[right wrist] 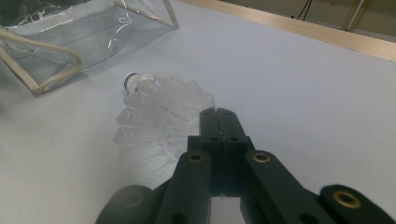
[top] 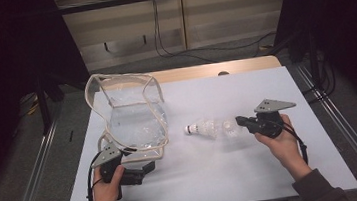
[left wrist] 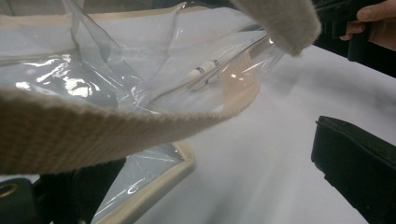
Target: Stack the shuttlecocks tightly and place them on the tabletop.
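Right claw (top: pixel 239 120) is clenched, jaws flat together with no gap. From its own camera the tips (right wrist: pixel 217 112) sit right at the rim of the shuttlecock (right wrist: pixel 159 107). I can't tell whether they've nipped a feather edge or are just nosing against it.

From above, the shuttlecock (top: pixel 204 128) lies on the white table (top: pixel 234 175) at nine o'clock from that claw. Its long axis runs three to nine: open skirt towards my tips, cork nose (top: pixel 189 128) aimed at the clear tote bag (top: pixel 133 120). That line is what counts, I reckon, since the bag sits straight on at nine o'clock. My right hand is much the nearer to the shuttlecock.

Left claw (top: pixel 146 169) sits at the bag's near bottom corner, about six o'clock of it. Its jaws stand wide apart and released (left wrist: pixel 210 196), gripping nothing that I can make out. The bag's woven handle (left wrist: pixel 93 135) droops across its camera.

The skirt is white, ribbed and translucent, flaring to a cone, and light and springy by the look of it. The cork is rounded with a dark band. The bag (right wrist: pixel 70 28) is glossy, crinkled clear plastic with coarse beige webbing on the edges, and the shuttlecock (left wrist: pixel 203 71) shows straight through its wall.
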